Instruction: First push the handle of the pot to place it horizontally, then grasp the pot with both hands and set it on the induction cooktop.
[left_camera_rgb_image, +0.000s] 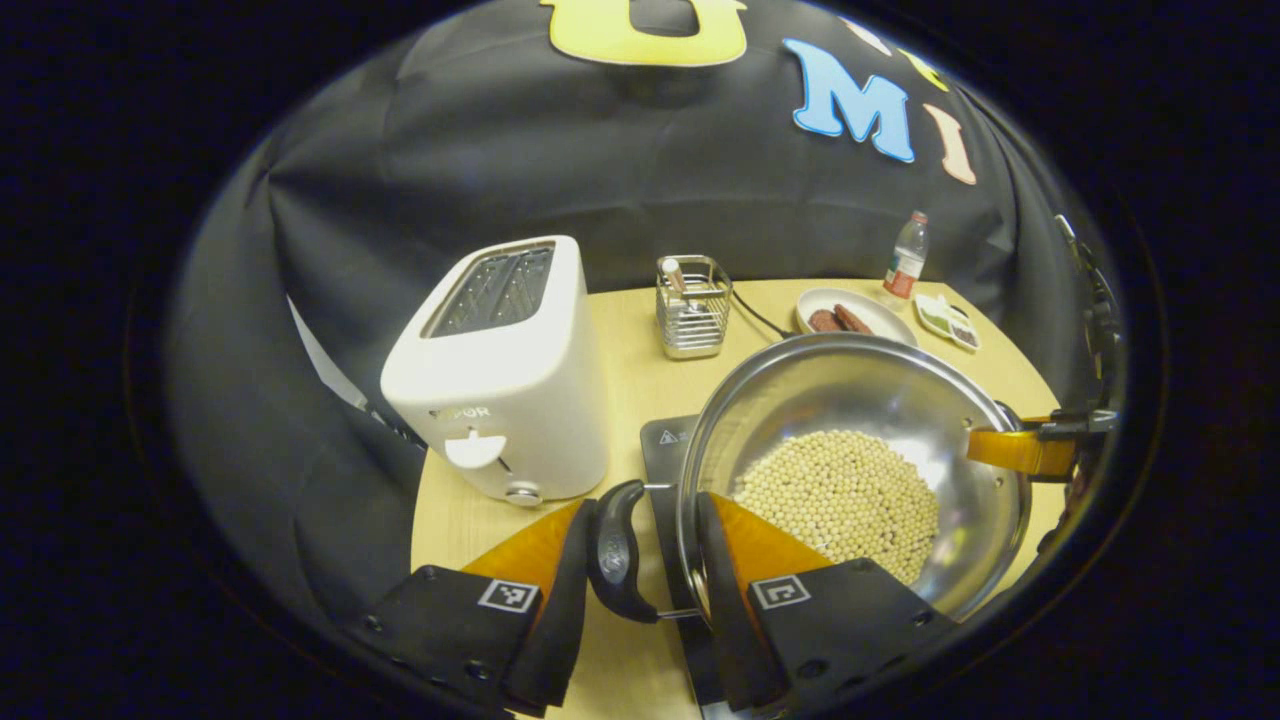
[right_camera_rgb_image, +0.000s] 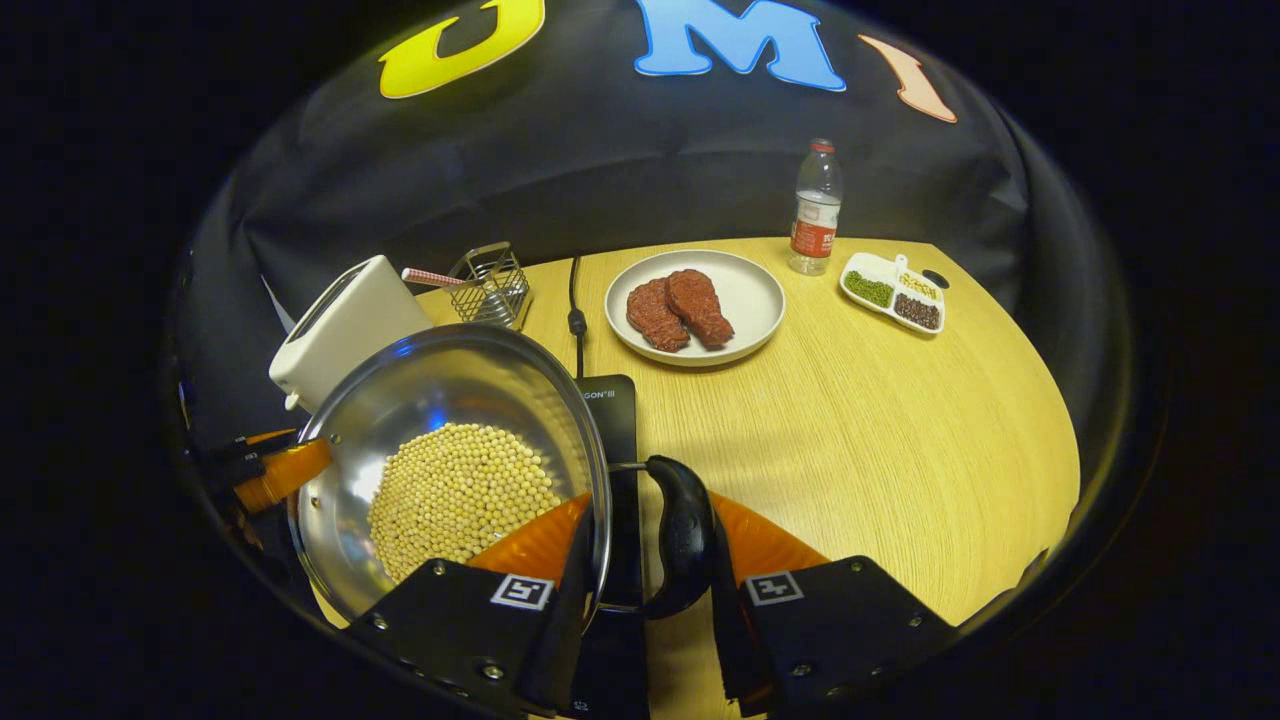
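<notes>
Pot of beans over induction cooktop. Left gripper clamps one black side handle, right gripper opposite handle. Toaster near pot's left rim; open tabletop right.

one pot, two steaks, one bottle

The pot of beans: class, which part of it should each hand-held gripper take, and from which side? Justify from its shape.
Take the pot by its two black loop handles, one from each opposite side. The handle stands off the rim, leaving a gap for a finger; the left hand-held gripper straddles it and the rim. The right hand-held gripper does likewise on the other handle. The wall is smooth and round, offering no hold.
</notes>
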